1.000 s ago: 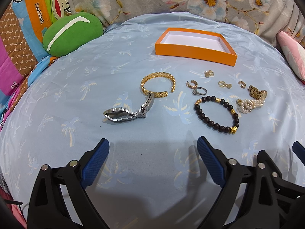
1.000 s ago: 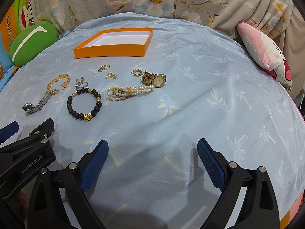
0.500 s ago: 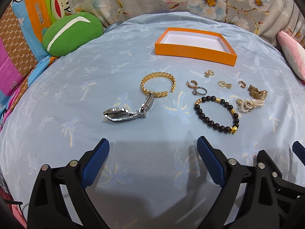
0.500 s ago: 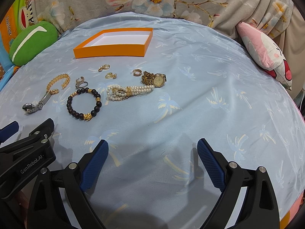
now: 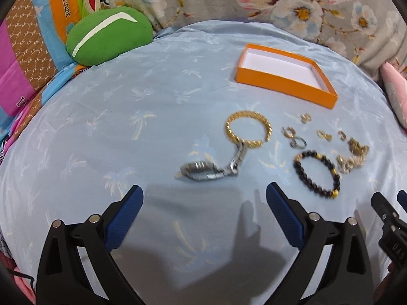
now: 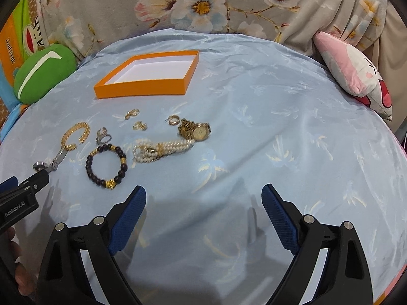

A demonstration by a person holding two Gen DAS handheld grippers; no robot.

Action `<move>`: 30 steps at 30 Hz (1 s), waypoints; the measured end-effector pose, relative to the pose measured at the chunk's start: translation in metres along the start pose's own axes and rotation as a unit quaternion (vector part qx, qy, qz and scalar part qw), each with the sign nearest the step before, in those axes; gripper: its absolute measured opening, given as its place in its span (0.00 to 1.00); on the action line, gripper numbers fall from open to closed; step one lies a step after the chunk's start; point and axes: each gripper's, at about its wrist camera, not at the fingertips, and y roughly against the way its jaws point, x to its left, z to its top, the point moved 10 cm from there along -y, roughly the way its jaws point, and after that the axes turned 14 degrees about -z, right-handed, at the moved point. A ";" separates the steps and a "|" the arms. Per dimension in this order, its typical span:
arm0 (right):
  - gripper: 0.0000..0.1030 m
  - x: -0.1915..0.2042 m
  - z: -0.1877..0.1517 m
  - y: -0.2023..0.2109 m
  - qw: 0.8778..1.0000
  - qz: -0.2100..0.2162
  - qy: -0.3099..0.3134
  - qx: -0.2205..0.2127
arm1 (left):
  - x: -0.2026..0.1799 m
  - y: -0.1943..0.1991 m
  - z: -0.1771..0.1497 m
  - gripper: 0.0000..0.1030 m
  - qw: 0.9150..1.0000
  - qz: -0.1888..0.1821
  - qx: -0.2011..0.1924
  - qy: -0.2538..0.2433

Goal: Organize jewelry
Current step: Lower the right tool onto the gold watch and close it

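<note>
An empty orange box [image 5: 285, 76] [image 6: 150, 75] sits at the back of a pale blue sheet. In front of it lie a silver watch [image 5: 203, 171], a gold chain bangle [image 5: 246, 128] [image 6: 76, 133], a dark bead bracelet [image 5: 315, 172] [image 6: 106, 165], a pearl bracelet [image 6: 160, 148], a gold watch [image 6: 195, 131] and several small rings and earrings [image 5: 297, 141]. My left gripper [image 5: 202, 209] is open, just short of the silver watch. The right gripper [image 6: 203, 208] is open too, near the bead and pearl bracelets, holding nothing.
A green cushion [image 5: 106, 38] lies at the back left and a pink cushion [image 6: 356, 73] at the back right. A floral fabric [image 6: 203, 2] rises behind the bed. The sheet's right half [image 6: 305, 139] carries nothing.
Both grippers have moved forward toward the jewelry, the left one also shifting left. Nothing was grasped and no piece moved.
</note>
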 end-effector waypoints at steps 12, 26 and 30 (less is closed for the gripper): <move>0.57 0.011 0.046 -0.055 0.999 0.020 -0.010 0.029 | 0.001 -0.027 0.040 0.92 1.000 -0.008 -0.001 0.006; 0.26 0.028 0.053 -0.074 0.999 0.022 0.004 0.036 | -0.003 -0.033 0.016 0.92 1.000 -0.009 0.020 -0.020; 0.26 0.025 0.053 -0.074 0.999 0.032 -0.007 0.037 | 0.000 -0.033 0.015 0.92 1.000 -0.007 0.018 -0.016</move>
